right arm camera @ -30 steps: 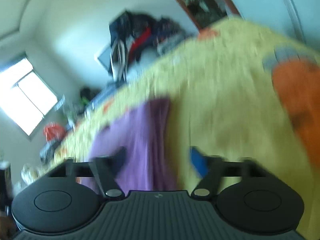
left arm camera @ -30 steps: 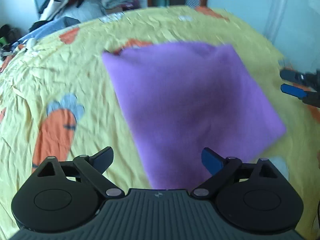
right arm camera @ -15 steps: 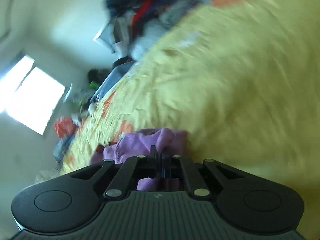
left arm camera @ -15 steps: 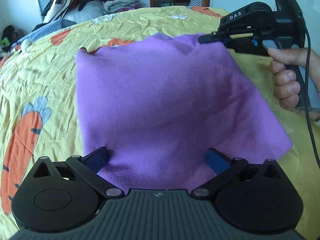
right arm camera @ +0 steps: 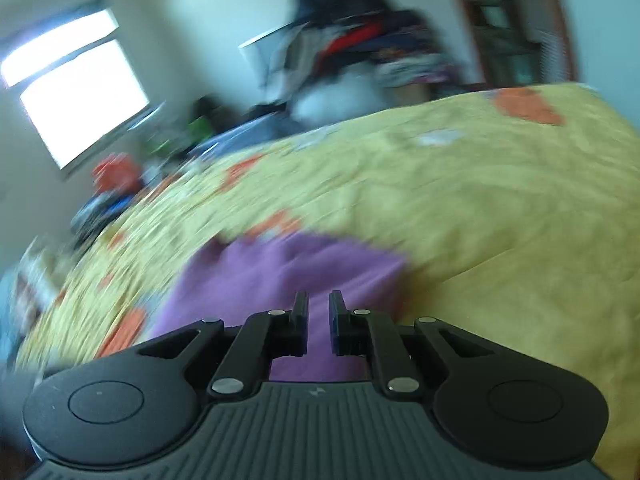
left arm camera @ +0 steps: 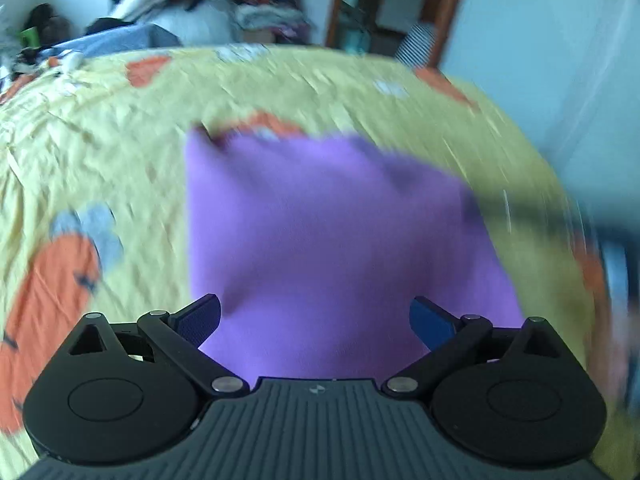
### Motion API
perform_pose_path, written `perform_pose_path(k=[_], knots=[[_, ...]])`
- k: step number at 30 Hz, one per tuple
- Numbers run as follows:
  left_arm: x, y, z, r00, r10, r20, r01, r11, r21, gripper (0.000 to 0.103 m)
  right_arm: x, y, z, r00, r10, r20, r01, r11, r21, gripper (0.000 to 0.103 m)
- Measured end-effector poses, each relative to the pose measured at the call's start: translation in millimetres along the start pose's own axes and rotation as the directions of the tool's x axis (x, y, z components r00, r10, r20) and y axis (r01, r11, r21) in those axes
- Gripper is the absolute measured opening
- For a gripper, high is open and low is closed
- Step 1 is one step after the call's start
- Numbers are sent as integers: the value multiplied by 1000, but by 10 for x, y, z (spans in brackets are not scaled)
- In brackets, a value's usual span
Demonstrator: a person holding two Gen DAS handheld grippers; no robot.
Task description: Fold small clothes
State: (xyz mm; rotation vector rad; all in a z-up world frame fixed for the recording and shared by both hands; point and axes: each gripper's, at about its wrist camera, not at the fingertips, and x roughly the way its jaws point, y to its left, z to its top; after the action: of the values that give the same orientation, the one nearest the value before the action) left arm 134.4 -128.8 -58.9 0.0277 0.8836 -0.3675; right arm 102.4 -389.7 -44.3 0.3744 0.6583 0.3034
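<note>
A folded purple cloth (left arm camera: 340, 240) lies flat on the yellow carrot-print bedspread (left arm camera: 100, 152). My left gripper (left arm camera: 316, 316) is open, its blue pads spread above the cloth's near edge, holding nothing. In the right wrist view the same cloth (right arm camera: 280, 276) lies ahead. My right gripper (right arm camera: 318, 312) has its jaws nearly together with a narrow gap, over the cloth's near part; nothing is between them. Both views are blurred by motion.
A pile of clothes (left arm camera: 224, 4) sits beyond the bed's far edge, also in the right wrist view (right arm camera: 360, 52). A doorway (left arm camera: 384, 12) stands at the back. A window (right arm camera: 76, 92) is at the left. The bed's right edge (left arm camera: 560, 184) drops off near a pale wall.
My right gripper has let go of the cloth's far corner, opened slightly and pulled back toward the near side. My left gripper has drawn back a little; the cloth lies flat.
</note>
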Motion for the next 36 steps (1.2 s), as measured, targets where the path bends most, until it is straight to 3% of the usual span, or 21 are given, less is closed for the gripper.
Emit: perform_pose_path(k=[2, 3, 4, 6, 8, 10, 12, 16, 18, 20, 27, 30, 33, 34, 36], knots=[[210, 91, 246, 1000, 10, -6, -10, 1000, -24, 94, 128, 151, -121, 998, -1, -58, -5, 995, -97, 11], [343, 137, 344, 999, 35, -15, -36, 999, -31, 88, 207, 176, -168, 995, -45, -85, 33, 990, -136, 10], [489, 163, 425, 997, 64, -39, -65, 998, -14, 88, 284, 144, -205, 989, -115, -90, 100, 982, -163, 8], [763, 241, 509, 988, 133, -73, -133, 991, 7, 92, 282, -31, -205, 992, -111, -65, 103, 987, -120, 7], [908, 338, 511, 986, 137, -99, -140, 990, -21, 103, 301, -119, -141, 990, -127, -64, 122, 990, -66, 7], [850, 380, 509, 986, 139, -93, -144, 989, -47, 103, 310, -71, -83, 987, -140, -81, 134, 988, -81, 8], [678, 398, 432, 988, 134, -78, -140, 987, -79, 96, 103, 31, -124, 989, -140, -40, 136, 986, -98, 9], [360, 348, 276, 987, 159, -18, -159, 984, -77, 97, -264, 305, -417, 996, -72, -47, 64, 984, -166, 10], [281, 310, 230, 987, 161, -7, -162, 984, -72, 97, -248, 377, -585, 995, -52, -87, 36, 983, -180, 10], [244, 300, 172, 985, 173, -1, -173, 983, -67, 97, -179, 378, -718, 990, -89, -109, 65, 975, -212, 9], [166, 284, 3, 984, 175, -11, -175, 982, -70, 99, -198, 263, -712, 992, -99, -73, 88, 986, -140, 9], [121, 284, -72, 984, 175, -17, -175, 983, -60, 99, -300, 429, -734, 992, -110, -56, 99, 981, -168, 15], [86, 279, -172, 982, 186, -26, -187, 982, -42, 100, -319, 524, -787, 994, -98, -53, 86, 979, -182, 37], [78, 276, -217, 982, 183, -37, -184, 982, -31, 100, -303, 536, -811, 994, -94, -59, 81, 979, -187, 49], [54, 266, -349, 979, 197, -52, -197, 980, 7, 102, -263, 552, -889, 990, -123, -74, 104, 970, -219, 51]])
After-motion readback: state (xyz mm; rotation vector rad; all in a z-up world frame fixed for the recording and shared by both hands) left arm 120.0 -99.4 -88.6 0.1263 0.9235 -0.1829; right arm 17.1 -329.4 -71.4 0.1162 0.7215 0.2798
